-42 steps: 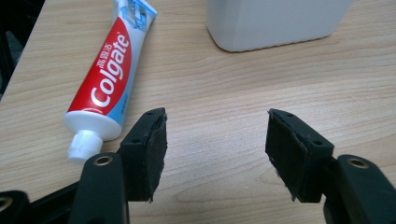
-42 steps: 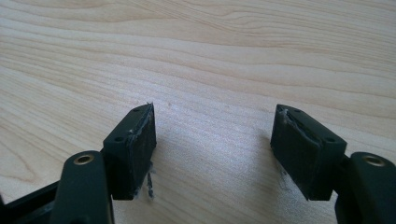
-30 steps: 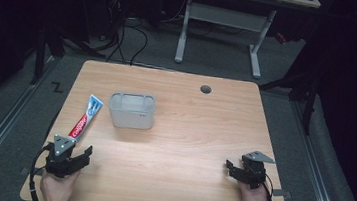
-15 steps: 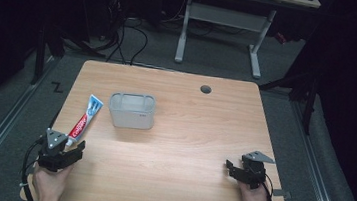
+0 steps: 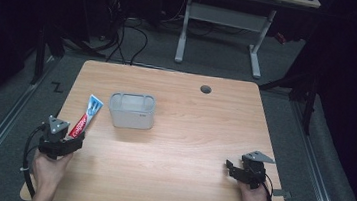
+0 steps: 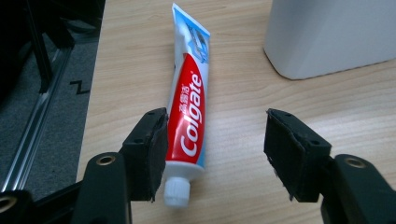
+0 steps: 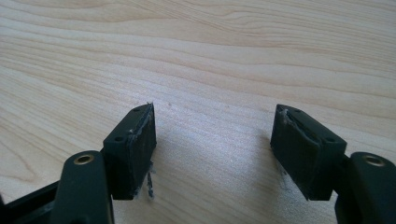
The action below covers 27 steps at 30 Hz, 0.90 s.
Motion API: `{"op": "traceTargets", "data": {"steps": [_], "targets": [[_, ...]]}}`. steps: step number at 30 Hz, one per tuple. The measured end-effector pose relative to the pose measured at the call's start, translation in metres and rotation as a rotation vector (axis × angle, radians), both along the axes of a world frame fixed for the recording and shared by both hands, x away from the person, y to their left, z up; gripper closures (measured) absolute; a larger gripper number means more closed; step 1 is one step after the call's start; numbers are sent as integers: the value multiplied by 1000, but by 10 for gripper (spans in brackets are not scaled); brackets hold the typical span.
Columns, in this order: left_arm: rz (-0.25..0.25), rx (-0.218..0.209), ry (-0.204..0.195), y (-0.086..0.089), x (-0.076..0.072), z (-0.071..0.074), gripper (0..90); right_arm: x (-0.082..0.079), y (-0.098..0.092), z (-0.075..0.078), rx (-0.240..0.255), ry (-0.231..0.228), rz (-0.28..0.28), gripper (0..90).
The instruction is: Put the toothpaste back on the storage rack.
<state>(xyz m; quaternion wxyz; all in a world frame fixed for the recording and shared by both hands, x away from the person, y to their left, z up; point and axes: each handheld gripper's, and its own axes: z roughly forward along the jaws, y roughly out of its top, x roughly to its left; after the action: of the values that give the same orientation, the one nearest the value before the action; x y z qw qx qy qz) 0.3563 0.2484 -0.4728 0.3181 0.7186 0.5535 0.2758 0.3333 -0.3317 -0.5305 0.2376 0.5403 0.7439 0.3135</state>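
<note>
High view: the Colgate toothpaste tube point(image 5: 86, 117) lies flat on the bench point(image 5: 183, 181), cap toward the person, likely set there for an easy pickup. It sits at about one o'clock of the left tool point(image 5: 64, 141).

Left gripper view: jaws wide, the tube just inside the left jaw, perhaps touching it, with the white bin point(image 6: 331, 35) at two o'clock.

Right gripper view: the right tool point(image 7: 212, 154) stands wide over bare wood.

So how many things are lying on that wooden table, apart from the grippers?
2. A red, white and blue toothpaste tube lies near the table's left edge, just ahead of the left hand-held gripper. A pale grey plastic bin stands right of it. Nothing seems hidden.
</note>
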Motion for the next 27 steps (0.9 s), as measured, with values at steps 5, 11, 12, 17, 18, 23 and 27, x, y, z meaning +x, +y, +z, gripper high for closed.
{"op": "traceTargets", "data": {"steps": [5, 11, 12, 17, 18, 23, 27], "targets": [[2, 1, 8, -1, 13, 2, 406, 0, 0, 0, 1, 0, 0, 312], [-8, 16, 25, -2, 27, 4, 411, 0, 0, 0, 1, 1, -1, 312], [-12, 20, 27, -3, 29, 6, 411, 0, 0, 0, 1, 1, -1, 312], [-20, 28, 32, -5, 36, 9, 411, 0, 0, 0, 0, 0, 0, 312], [-22, 31, 35, -6, 38, 10, 411, 0, 0, 0, 0, 0, 0, 313], [-14, 36, 44, -7, 46, 11, 411, 0, 0, 0, 0, 0, 0, 312], [-18, 59, 61, -8, 55, 13, 410, 0, 0, 0, 0, 0, -1, 312]]}}
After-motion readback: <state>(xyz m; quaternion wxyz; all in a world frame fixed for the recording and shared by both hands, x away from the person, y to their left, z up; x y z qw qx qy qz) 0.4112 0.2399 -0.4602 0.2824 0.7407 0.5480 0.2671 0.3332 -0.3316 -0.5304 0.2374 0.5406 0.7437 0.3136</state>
